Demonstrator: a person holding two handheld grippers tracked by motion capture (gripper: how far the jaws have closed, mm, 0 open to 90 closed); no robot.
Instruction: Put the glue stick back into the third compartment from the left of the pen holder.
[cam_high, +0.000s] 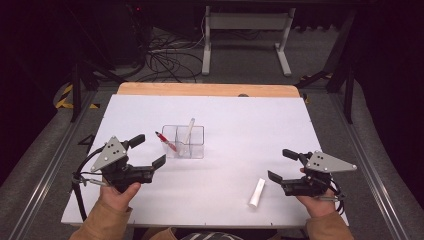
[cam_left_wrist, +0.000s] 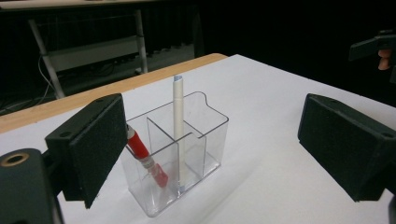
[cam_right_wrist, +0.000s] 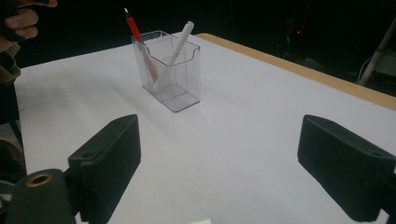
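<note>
High view: both hand-held grippers, left (cam_high: 148, 151) & right (cam_high: 280, 164), wide open, empty, white pen (cam_high: 257, 192) near right.

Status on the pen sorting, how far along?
Done: a red pen and a white pen stand in the clear holder. In hand: nothing; the left gripper and right gripper are both open and empty. Left: one white pen lies flat on the table beside the right gripper, probably next to go in.
</note>
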